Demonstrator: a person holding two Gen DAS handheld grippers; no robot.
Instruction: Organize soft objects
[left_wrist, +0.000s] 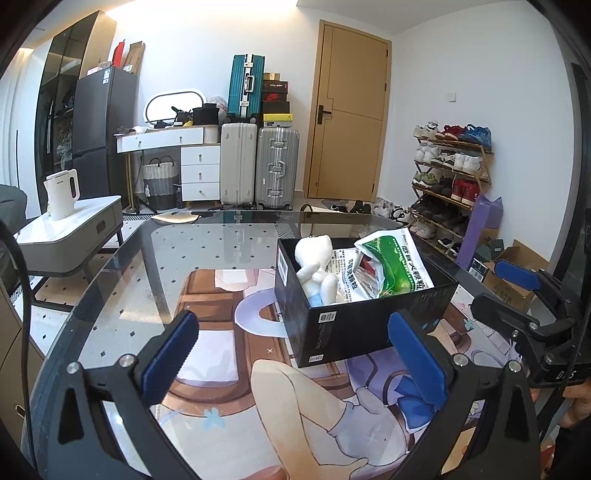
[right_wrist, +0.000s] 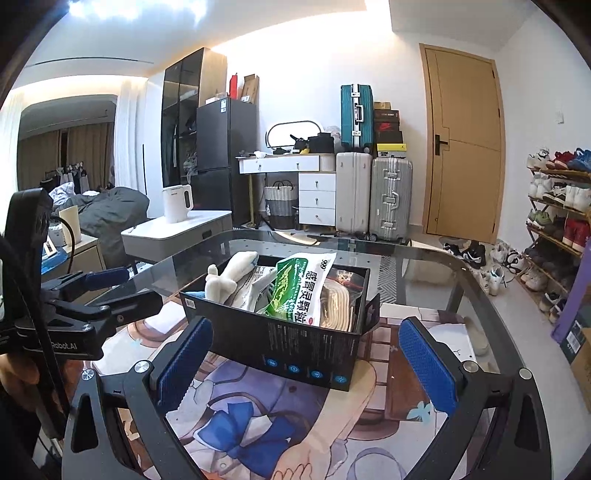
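Glass table (left_wrist: 122, 280) holds black box (right_wrist: 303, 350), its contents partly hidden.

Black box (left_wrist: 354, 325) sits toward the table's (left_wrist: 122, 280) right edge, plush (left_wrist: 316, 267) and green packet (left_wrist: 397, 264) inside, left gripper (left_wrist: 293, 354) spread wide, empty.

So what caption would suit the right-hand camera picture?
Open right gripper facing a black box holding a white plush toy and green-and-white packet on a glass table.
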